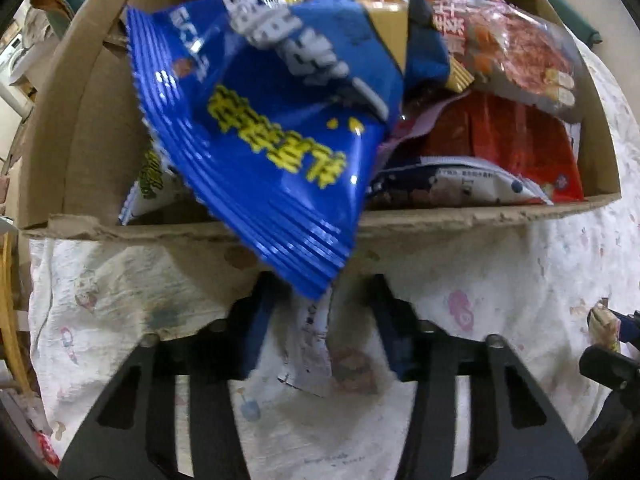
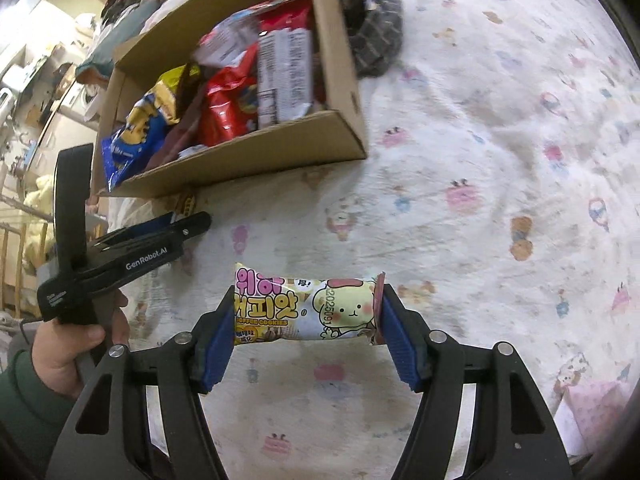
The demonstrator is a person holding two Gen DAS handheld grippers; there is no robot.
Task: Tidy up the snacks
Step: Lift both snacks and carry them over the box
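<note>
A cardboard box (image 1: 80,128) full of snack bags stands on a printed white cloth. A blue snack bag (image 1: 260,140) with yellow lettering hangs over the box's front rim, its lower edge just above my left gripper (image 1: 320,300). That gripper's jaws stand apart and do not pinch the bag. My right gripper (image 2: 306,316) is shut on a yellow cookie pack (image 2: 306,308) with a cartoon dog, held endwise above the cloth. The box (image 2: 248,160) lies up and left of it. The left gripper (image 2: 160,232) shows there beside the box's front edge.
Inside the box lie red bags (image 1: 500,136), a clear meat-snack bag (image 1: 516,44) and a white-and-navy pack (image 1: 460,184). A dark checked cloth (image 2: 376,36) lies behind the box. A pink paper (image 2: 592,412) lies at the lower right. Furniture and clutter stand at the far left.
</note>
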